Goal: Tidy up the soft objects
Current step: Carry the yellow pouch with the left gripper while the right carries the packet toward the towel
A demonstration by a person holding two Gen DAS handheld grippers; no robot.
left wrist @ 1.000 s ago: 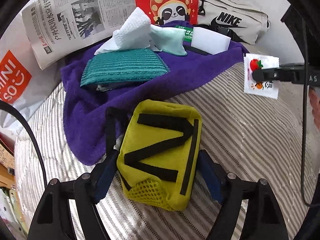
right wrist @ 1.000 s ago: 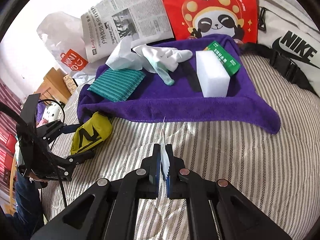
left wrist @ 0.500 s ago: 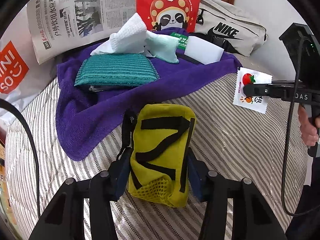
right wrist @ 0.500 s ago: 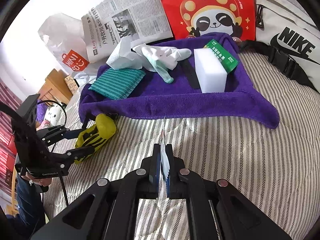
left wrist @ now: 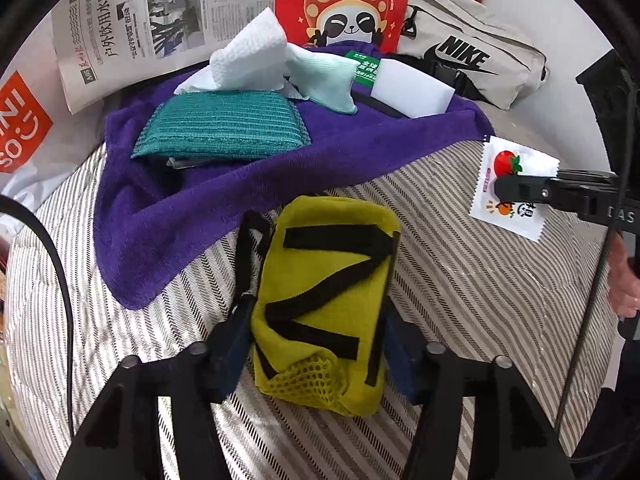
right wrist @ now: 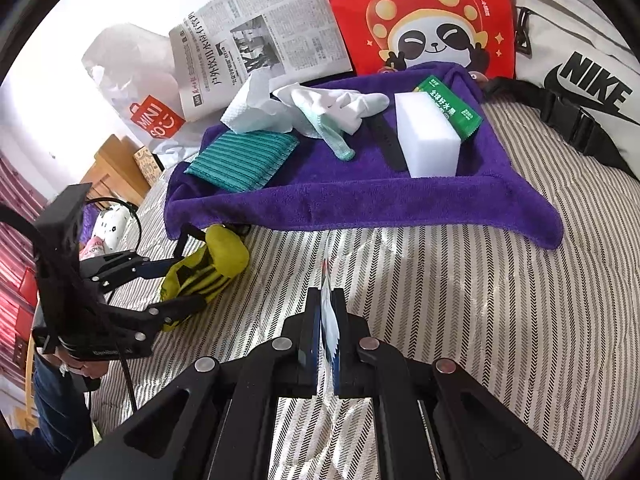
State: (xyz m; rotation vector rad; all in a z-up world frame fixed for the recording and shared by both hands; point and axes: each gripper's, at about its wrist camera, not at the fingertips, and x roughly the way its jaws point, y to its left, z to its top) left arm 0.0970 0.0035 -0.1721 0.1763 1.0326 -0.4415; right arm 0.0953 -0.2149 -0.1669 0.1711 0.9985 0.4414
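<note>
Yellow pouch [left wrist: 326,300] lengthwise toward towel [left wrist: 248,184]

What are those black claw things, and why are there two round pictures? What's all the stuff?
A person holds two grabbing tools, one in each hand. Each tool has a camera looking along its jaws, so you get one round picture per tool. The left gripper squeezes a yellow pouch. The right gripper pinches a thin packet with a tomato picture. They are over a striped bed. On it lies a purple towel holding a green pad, a white sponge and white cloths.
</note>
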